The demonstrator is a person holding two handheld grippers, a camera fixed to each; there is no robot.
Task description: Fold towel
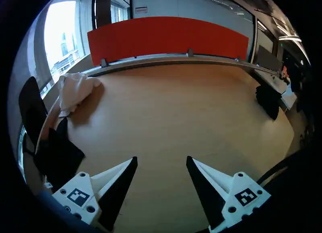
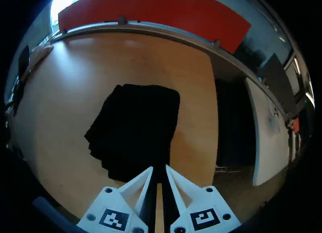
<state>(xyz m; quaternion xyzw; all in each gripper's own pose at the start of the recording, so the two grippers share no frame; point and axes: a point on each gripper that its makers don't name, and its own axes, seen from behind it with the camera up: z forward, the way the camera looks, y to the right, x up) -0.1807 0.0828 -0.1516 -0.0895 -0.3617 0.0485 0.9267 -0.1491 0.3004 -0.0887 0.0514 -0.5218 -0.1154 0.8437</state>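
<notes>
In the right gripper view we see one black towel (image 2: pixel 137 124) lying flat on the wooden table (image 2: pixel 72 92), towards the table's right-hand edge. Its long axis runs away from us, from the fingertips towards the red panel (image 2: pixel 161 9) at the back of the table. The far edge is straight with two clear corners, while the left side is ragged and stepped.

The right gripper (image 2: pixel 159 167) is almost closed, with only a thin slit between its fingers. Its tips sit at the towel's near edge. Black pads against black cloth mean we cannot tell whether they pinch it.

In the left gripper view the left gripper (image 1: pixel 161 158) is spread wide and holds nothing, above bare wood. There we count one pale crumpled cloth (image 1: pixel 75 92) at the far left of the table. We also count two dark bundles, one (image 1: pixel 56 154) at the near left edge and one (image 1: pixel 269 99) at the far right edge. One dark chair (image 1: pixel 30 106) stands to the left.
</notes>
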